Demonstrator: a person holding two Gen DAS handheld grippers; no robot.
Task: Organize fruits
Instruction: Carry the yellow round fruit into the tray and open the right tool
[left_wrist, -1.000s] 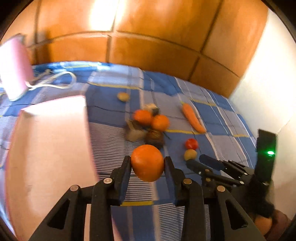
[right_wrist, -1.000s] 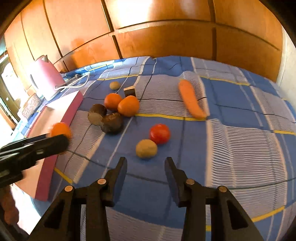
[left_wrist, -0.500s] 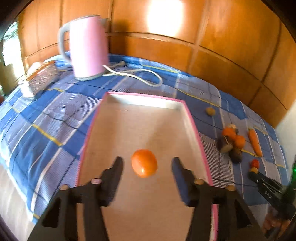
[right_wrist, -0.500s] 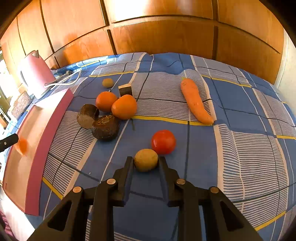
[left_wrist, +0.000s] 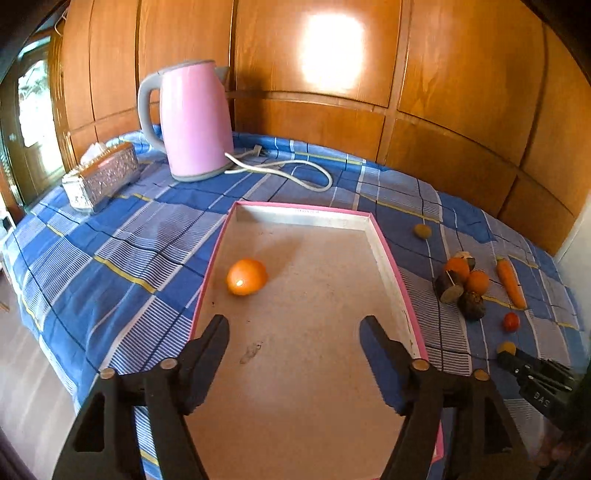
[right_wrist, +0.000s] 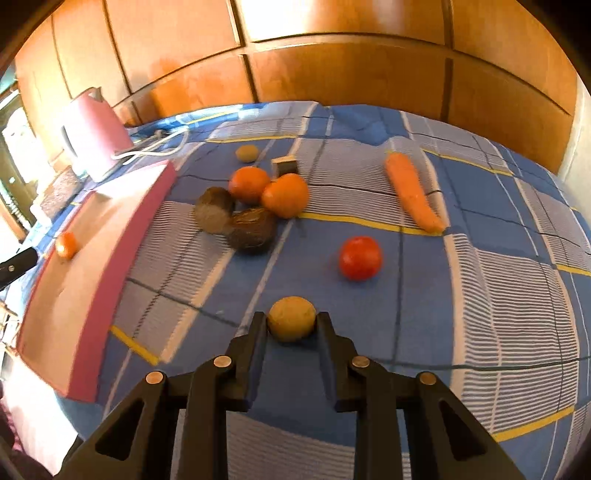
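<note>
Item, orange (left_wrist: 246, 276): lately in our left gripper (left_wrist: 294, 334), now loose in the pink tray (left_wrist: 388, 254), jaws spread wide; right gripper (right_wrist: 291, 325) now clamped on a yellowish fruit (right_wrist: 291, 323); first fruit sorted, we judge.

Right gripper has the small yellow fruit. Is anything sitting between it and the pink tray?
Nothing visible blocks a direct path. The right gripper is shut on the yellow fruit, and bare cloth lies between it and the tray. The dark lumps and oranges sit farther back.
</note>
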